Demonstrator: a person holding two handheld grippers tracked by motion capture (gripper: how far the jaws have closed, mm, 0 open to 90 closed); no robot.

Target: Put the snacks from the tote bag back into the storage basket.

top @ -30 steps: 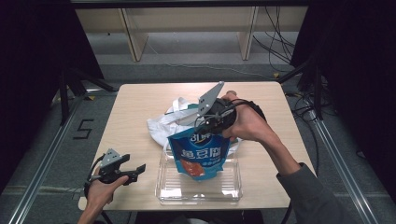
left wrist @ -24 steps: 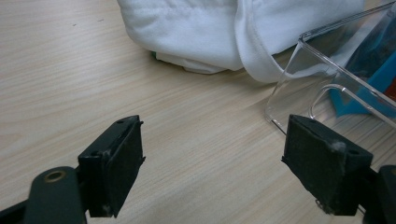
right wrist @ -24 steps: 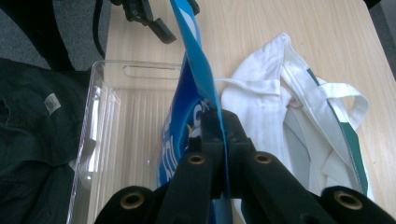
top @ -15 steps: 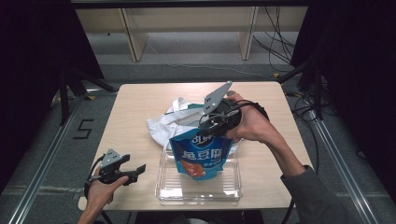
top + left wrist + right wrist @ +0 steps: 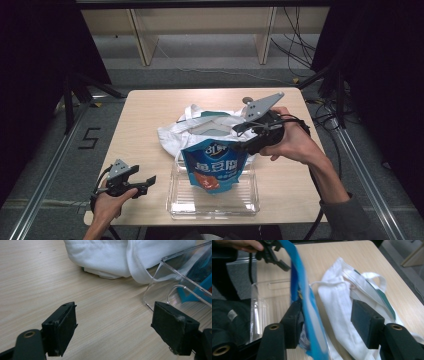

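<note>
The step in hand looks like putting the blue pouch (image 5: 216,167) into the clear box (image 5: 214,200), and the letting-go part is under way.

Start at the right hand-held gripper (image 5: 325,322). Its jaws have just been opening and now stand about half wide. The pouch is between them. Its top edge leans against the one jaw, and the other jaw stands well clear of it, so the pads do not squeeze it. The pouch stands up on its own, a little tilted, with its bottom down in the box. Just past this hand-held gripper, on the far side of the pouch, lies a white cloth bag (image 5: 342,305) flat on the bench (image 5: 150,115), touching the back rim of the box.

Farther off, across the box, is the left hand-held gripper (image 5: 113,332). Its jaws are wide open and hold nothing. It hovers low over the bare bench, with the corner of the box just beside its one jaw and the cloth bag a bit ahead of it.

Next, I think the right hand-held gripper should pull up and away without bumping the pouch. The pouch leans, so it could tip over the rim. A slow, straight pull back seems best.
</note>
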